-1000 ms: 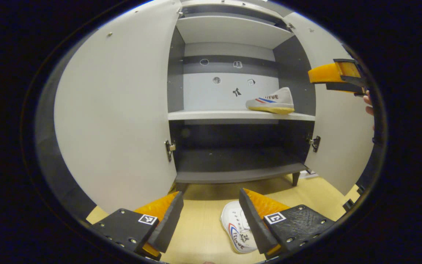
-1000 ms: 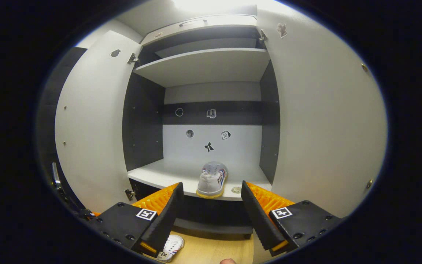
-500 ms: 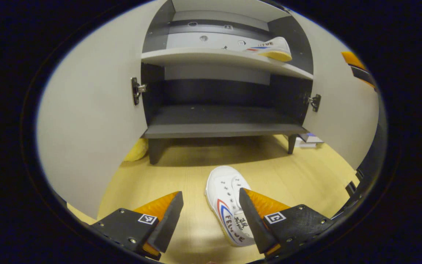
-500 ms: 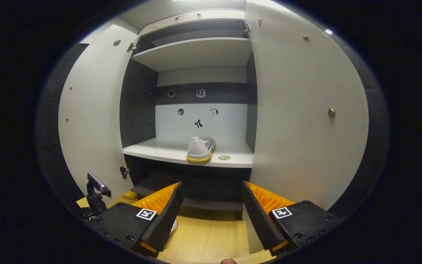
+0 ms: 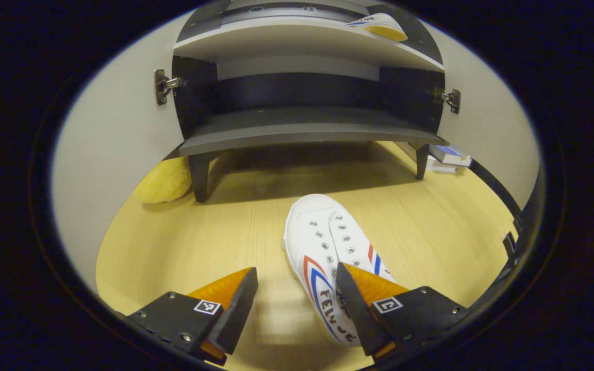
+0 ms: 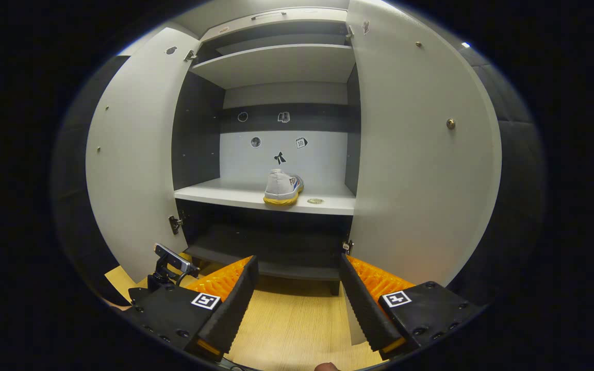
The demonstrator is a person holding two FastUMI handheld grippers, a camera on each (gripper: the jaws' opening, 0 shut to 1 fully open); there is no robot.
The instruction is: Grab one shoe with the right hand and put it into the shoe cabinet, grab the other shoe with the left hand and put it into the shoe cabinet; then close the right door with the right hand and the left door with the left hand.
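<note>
Left tool [image 5: 297, 301] hovers spread over the floor shoe [image 5: 328, 257], which sits off-centre toward 1 finger; centre it before pinching (right tool [image 6: 297, 299] spread, idle).

wood floor [image 5: 199, 242]: white shoe [image 5: 323, 247], yellow lump [image 5: 163, 180]; mid shelf [image 6: 235, 193]: other shoe [image 6: 281, 186].

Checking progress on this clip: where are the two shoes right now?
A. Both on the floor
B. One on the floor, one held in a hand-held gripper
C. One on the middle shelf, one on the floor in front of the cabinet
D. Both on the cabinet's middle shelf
C: one shoe sits on the middle shelf of the shoe cabinet, while the other shoe lies on the wooden floor ahead of the open left hand-held gripper.
</note>
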